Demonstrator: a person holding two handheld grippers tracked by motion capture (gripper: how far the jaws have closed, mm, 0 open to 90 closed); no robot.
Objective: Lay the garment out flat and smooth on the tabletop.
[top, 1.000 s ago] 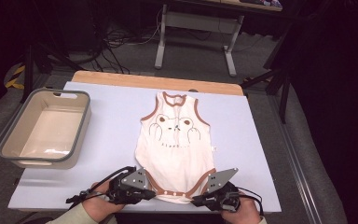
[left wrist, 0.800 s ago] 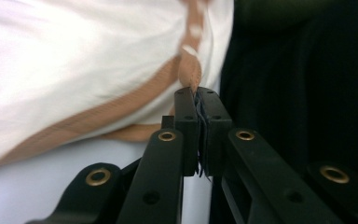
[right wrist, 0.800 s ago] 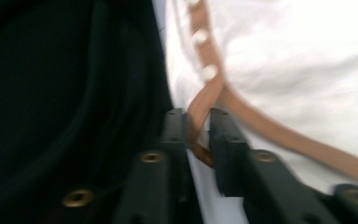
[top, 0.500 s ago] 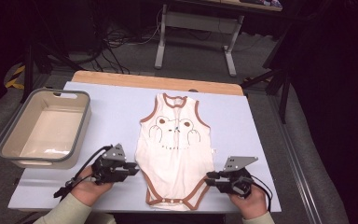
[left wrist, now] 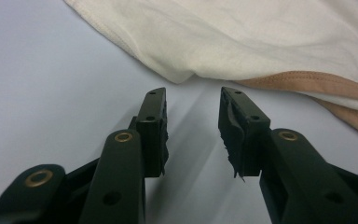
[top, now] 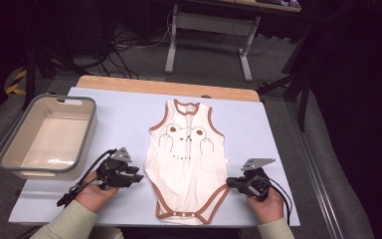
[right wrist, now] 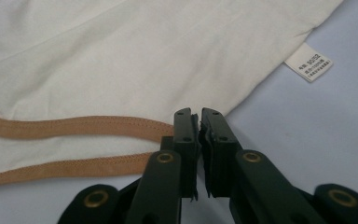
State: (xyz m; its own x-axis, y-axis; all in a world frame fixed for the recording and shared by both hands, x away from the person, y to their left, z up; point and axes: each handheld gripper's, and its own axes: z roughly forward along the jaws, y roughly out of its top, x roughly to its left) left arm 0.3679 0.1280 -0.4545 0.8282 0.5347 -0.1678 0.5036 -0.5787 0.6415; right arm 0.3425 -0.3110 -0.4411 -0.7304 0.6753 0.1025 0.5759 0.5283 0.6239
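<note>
From the high view, a cream baby bodysuit [top: 188,164] with brown trim lies flat mid-worktop [top: 258,129], a grey bin [top: 49,137] to its left, left tongs [top: 138,178] and right tongs [top: 230,182] flanking its near half. In the left gripper view the left tongs [left wrist: 193,126] gape apart just short of the bodysuit's edge [left wrist: 261,42]. In the right gripper view the right tongs [right wrist: 199,135] are nearly closed, empty, at the brown-trimmed hem [right wrist: 74,126], a label [right wrist: 308,62] to the right.

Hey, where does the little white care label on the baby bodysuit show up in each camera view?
High view: care label juts from the bodysuit's right side edge, centre-right, just up from the right tool.
Left gripper view: not in it.
Right gripper view: label upper right, on the table.
Shared landmark: the bodysuit's brown leg trim.
</note>
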